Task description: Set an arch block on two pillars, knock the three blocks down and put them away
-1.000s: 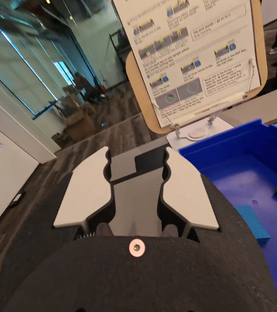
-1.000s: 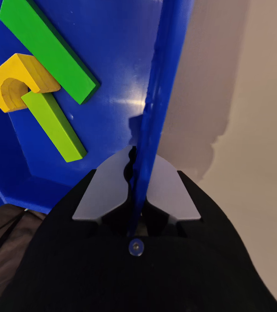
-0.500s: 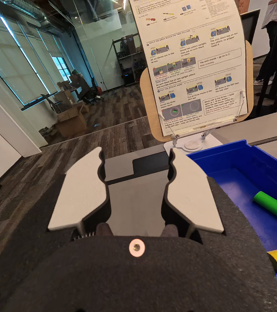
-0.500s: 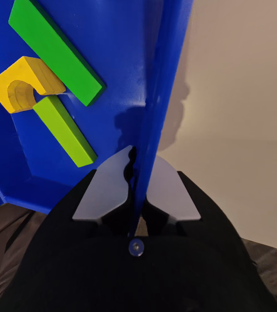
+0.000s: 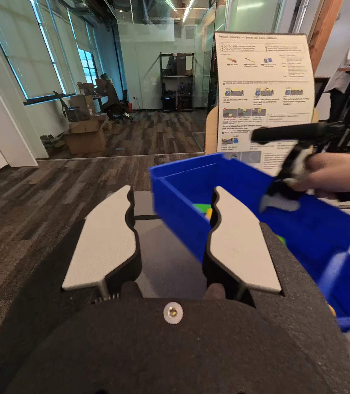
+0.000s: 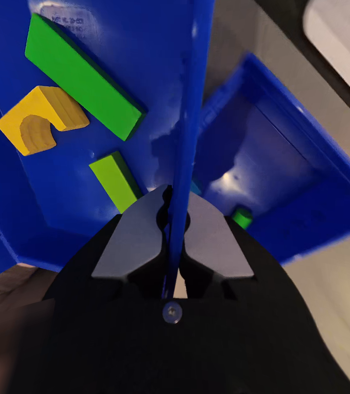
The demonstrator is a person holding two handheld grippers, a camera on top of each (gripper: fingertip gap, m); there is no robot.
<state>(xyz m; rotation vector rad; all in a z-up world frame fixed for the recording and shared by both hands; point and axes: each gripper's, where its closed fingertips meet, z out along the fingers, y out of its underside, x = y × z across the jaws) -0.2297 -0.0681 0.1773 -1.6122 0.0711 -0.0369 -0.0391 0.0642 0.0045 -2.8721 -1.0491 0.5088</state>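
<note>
yellow arch block (image 6: pixel 39 119), green pillars (image 6: pixel 82 76) flat in bin (image 6: pixel 165 53)

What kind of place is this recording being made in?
Probably an office used as a lab: glass partition walls, a person at a desk beside cardboard boxes, and an instruction sheet propped on the worktable.

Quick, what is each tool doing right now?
Left tool: open, holding nothing.
Right tool: shut on the wall of the blue bin.

Both tongs (image 5: pixel 172 215) (image 6: pixel 175 204) have pale grey fingers, black textured bodies, one silver screw.
</note>
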